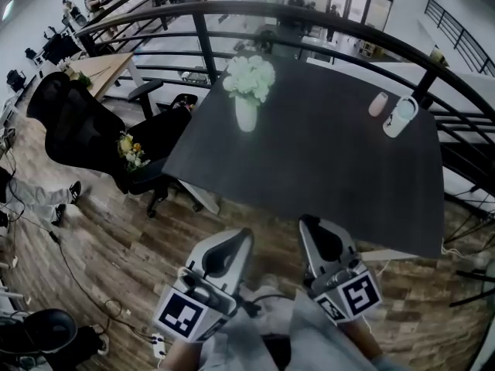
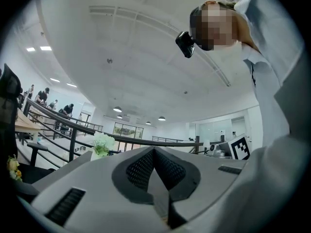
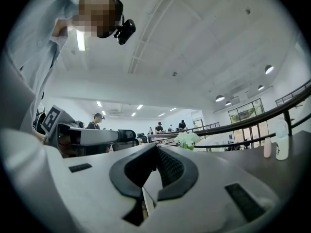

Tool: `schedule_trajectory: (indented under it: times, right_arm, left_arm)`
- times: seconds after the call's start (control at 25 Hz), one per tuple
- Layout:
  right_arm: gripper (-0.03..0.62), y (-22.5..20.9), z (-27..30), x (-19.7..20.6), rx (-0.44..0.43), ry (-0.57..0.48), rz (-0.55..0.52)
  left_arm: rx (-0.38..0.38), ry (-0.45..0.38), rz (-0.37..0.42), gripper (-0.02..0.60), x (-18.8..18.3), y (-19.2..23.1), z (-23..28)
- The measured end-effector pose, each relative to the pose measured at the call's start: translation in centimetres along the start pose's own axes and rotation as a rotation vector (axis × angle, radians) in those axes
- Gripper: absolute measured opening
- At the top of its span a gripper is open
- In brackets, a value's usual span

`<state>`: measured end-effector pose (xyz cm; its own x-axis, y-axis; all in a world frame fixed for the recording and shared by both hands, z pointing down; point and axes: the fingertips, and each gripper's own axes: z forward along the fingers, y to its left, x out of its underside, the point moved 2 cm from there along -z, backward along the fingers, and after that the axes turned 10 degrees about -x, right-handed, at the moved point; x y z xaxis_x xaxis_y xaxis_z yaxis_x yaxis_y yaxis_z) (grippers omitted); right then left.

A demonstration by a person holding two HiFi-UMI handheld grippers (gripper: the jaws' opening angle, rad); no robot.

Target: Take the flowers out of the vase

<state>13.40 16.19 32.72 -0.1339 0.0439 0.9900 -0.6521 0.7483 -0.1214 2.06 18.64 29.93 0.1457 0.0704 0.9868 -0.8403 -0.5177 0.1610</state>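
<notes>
A white vase [image 1: 246, 115] of white flowers [image 1: 249, 77] stands upright near the far left edge of the dark table [image 1: 325, 168]. Both grippers hover side by side short of the table's near edge, well away from the vase. My left gripper [image 1: 241, 238] is shut with nothing in it, and so is my right gripper [image 1: 309, 226]. In the left gripper view the flowers [image 2: 103, 142] show small beyond the closed jaw tips [image 2: 154, 149]. In the right gripper view the flowers [image 3: 187, 140] sit far ahead of the closed tips [image 3: 156, 146].
A pink bottle [image 1: 377, 103] and a white cup [image 1: 401, 117] stand at the table's far right. A black office chair [image 1: 85, 130] left of the table carries a small bouquet [image 1: 131, 151]. A dark curved railing [image 1: 309, 14] runs behind. Wooden floor lies under the grippers.
</notes>
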Motion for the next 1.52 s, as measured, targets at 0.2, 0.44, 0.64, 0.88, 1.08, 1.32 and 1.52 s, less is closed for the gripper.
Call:
schedule_trajectory:
  times: [0.2,0.44,0.64,0.88,1.08,1.32,1.52]
  right_arm:
    - [0.002,-1.4,0.8,0.3,-0.007,-0.003,-0.005]
    - [0.003,-2.9,2.2,0.9,0.010,0.012,0.004]
    - [0.003,-4.6,4.1,0.5,0.033,0.013,-0.013]
    - [0.003,-7.0,7.5,0.0,0.065,0.019,-0.021]
    - [0.002,-8.2,10.7,-0.2,0.090,0.030,-0.025]
    - [0.002,-10.0,14.5,0.2,0.145,0.049,-0.034]
    - [0.003,-11.5,17.3,0.3,0.218,0.056,-0.054]
  left_arm:
    - [-0.013,-0.001,0.004,-0.002,-0.1,0.8,1.4]
    - [-0.020,-0.035,0.005,-0.002,-0.2,3.0,3.6]
    - [0.005,-0.027,0.003,-0.002,-0.6,5.0,6.3]
    - [0.031,-0.027,0.012,-0.002,-1.4,8.4,10.0]
    - [0.061,-0.010,0.011,-0.002,-2.1,11.3,12.2]
    - [0.106,0.010,0.018,-0.002,-2.4,14.9,14.5]
    - [0.140,0.009,0.018,-0.002,-3.1,17.8,16.1]
